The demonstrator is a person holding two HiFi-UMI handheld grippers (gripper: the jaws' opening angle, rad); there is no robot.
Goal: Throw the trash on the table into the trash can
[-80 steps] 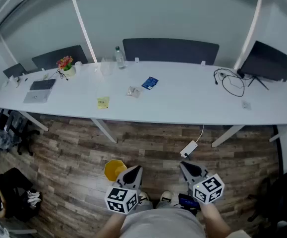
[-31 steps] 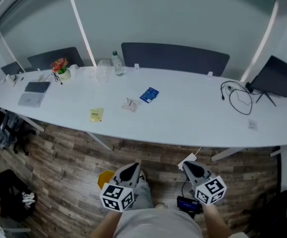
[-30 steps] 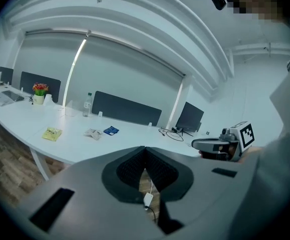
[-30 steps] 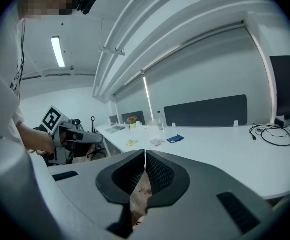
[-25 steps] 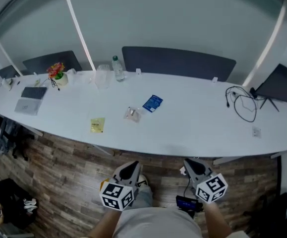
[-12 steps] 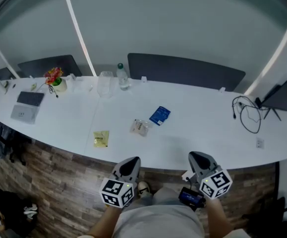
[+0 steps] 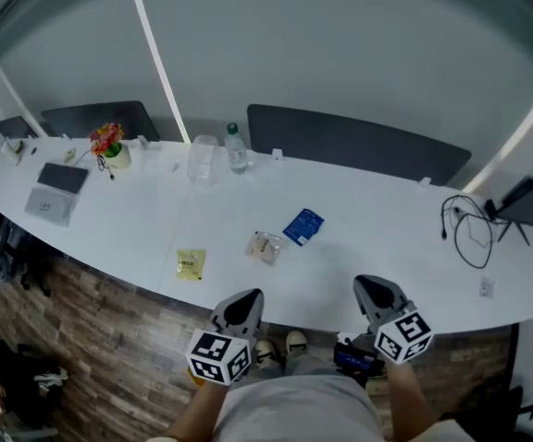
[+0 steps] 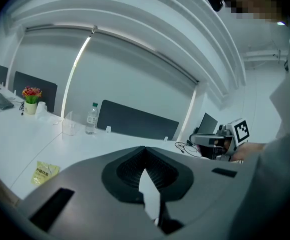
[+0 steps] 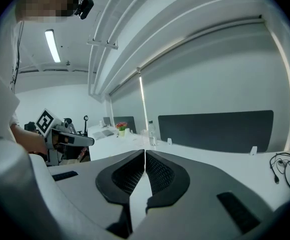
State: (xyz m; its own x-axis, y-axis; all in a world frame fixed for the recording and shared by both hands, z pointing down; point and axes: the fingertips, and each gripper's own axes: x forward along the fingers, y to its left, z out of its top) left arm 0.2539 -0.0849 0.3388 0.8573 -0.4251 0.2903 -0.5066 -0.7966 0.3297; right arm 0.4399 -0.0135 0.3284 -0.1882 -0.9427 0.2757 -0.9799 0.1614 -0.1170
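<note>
On the white table (image 7: 404, 256) we see three pieces of trash: a flat yellow packet (image 7: 191, 263), a crumpled clear wrapper (image 7: 264, 246) and a blue packet (image 7: 303, 226). The left gripper (image 7: 243, 304) and right gripper (image 7: 373, 291) hover at the near edge, jaws together and empty, with the trash lying just beyond them.

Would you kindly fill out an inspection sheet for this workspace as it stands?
Surface: long white table.
Job's things: yellow packet, clear wrapper, blue packet lying apart on the table; trash can not clearly seen.
Clutter: water bottle, clear container, flower pot, laptop.
Grippers: left hand-held gripper and right hand-held gripper both shut, empty, at the near table edge.
Cables: black cable coil at the right end.
Surroundings: dark divider panels, wood floor.
</note>
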